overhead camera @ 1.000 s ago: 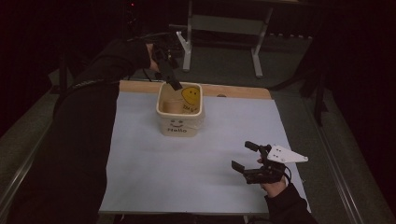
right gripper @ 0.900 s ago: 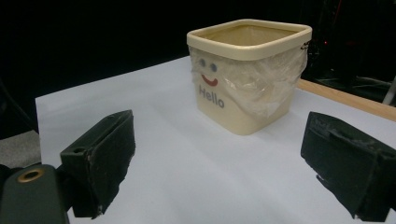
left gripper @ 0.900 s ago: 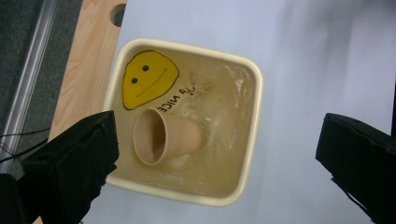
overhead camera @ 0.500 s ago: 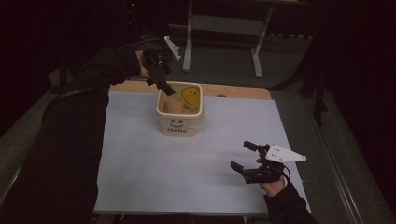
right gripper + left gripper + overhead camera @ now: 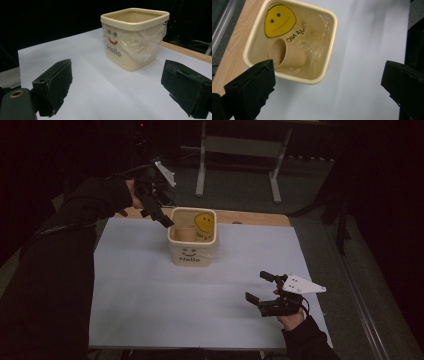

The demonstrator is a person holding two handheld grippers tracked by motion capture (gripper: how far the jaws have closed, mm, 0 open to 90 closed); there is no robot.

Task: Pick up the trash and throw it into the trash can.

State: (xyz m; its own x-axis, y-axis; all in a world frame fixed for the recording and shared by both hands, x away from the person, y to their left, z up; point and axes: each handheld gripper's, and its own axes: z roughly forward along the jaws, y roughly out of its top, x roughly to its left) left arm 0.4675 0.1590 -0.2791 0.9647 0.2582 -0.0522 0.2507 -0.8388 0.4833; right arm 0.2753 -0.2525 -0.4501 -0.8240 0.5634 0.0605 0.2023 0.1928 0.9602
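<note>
**Operator:** Tongs status, left unit first.

**Inspector:** Left tongs (image 5: 159, 216) stand with jaws wide apart and nothing between them. Compared with the frame one second back, where they were dipped at the rim of the cream tub (image 5: 193, 251), they have lifted up and back toward the far left edge of the tabletop (image 5: 140, 300). They now hang above and just beside the tub's rim, apart from it.

**Operator:** Location of the paper cup?

**Inspector:** The paper cup (image 5: 287, 55) lies on its side at the bottom of the tub, mouth toward the wall next to the yellow smiley sticker (image 5: 279, 20). It touches the clear liner (image 5: 318, 37), and no jaw is near it.

**Operator:** Right unit?

**Inspector:** Right tongs (image 5: 264, 289) are also spread, empty, held low over the near right part of the tabletop, well apart from the tub. Their position matches the earlier frames.

**Operator:** Meaning for the job?

**Inspector:** Judgement: the release is complete and the cup is deposited. The retreat of the left unit indicates the placement step is closed; only clearing the arm remains.
</note>
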